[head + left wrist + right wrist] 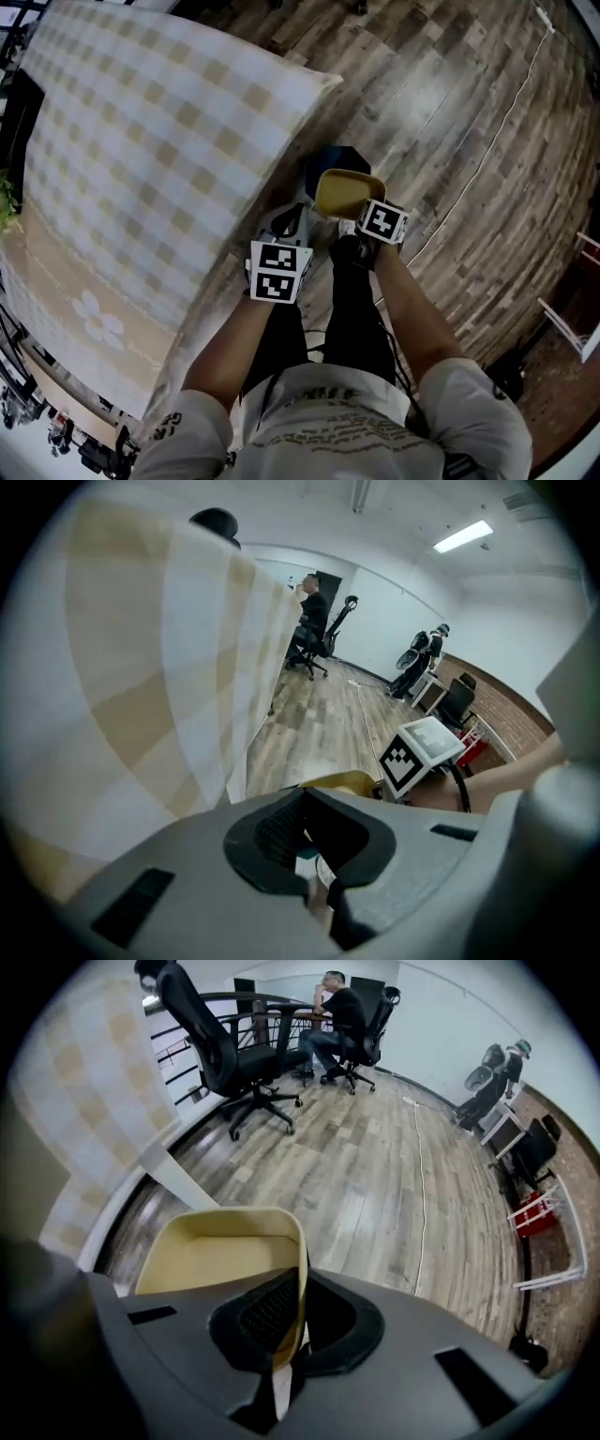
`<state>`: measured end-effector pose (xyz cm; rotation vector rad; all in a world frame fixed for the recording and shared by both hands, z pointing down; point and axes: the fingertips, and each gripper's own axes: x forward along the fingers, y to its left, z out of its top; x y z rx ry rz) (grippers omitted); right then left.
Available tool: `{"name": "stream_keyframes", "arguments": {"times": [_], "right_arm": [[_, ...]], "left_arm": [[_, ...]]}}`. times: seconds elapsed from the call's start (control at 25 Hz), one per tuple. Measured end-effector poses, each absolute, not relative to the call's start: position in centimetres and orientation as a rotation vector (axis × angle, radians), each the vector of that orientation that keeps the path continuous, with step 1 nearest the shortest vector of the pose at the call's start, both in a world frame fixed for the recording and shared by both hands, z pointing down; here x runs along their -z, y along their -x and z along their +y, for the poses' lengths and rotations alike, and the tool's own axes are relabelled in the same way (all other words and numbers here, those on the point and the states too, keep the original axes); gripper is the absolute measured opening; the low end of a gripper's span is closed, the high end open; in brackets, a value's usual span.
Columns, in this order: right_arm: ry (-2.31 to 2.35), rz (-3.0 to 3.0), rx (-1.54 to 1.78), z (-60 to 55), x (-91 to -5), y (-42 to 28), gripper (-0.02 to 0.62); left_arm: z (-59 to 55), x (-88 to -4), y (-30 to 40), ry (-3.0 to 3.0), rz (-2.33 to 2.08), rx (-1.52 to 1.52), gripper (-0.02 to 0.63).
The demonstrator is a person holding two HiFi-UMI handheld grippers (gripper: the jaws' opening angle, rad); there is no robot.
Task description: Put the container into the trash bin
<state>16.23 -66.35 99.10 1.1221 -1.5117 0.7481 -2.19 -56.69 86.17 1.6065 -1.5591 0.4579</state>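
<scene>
- My right gripper: grey body, black pads.
- Container: pale yellow.
- Tablecloth: beige-and-white check.
- Floor: grey-brown wood planks.
- Trash bin: dark blue.

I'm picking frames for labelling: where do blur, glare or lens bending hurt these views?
Head view: fisheye curves the wood floor, which carries a pale sheen. Left gripper view: the tablecloth is smeared soft, the ceiling light blown out. Right gripper view: the container is sharp; corners vignette black.
</scene>
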Motion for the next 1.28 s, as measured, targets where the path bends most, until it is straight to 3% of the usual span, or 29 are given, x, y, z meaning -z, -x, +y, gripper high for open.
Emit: {"name": "stream_keyframes", "arguments": {"times": [0.36, 0.76, 1.0, 1.28], "right_arm": [[-1.185, -1.423, -0.551, -63.5, -108.3, -18.0, 0.006], [-1.205, -1.406, -0.509, -68.2, -113.6, -18.4, 0.011], [-1.163, -1.506, -0.604, -67.4, -113.4, -16.1, 0.102], [-1.136, -1.594, -0.672, -66.3, -112.3, -15.0, 0.114]], "left_arm": [[-51.9, -91.8, 1.4, -1.644, -1.479, -0.507, 0.006], [-55.0, -95.8, -1.6, -1.685, -1.361, -0.588, 0.006], [-55.5, -95.5, -1.5, -1.702, -1.365, -0.601, 0.006], [-55.3, -95.0, -2.3, -1.699, -1.376, -0.575, 0.006]]}}
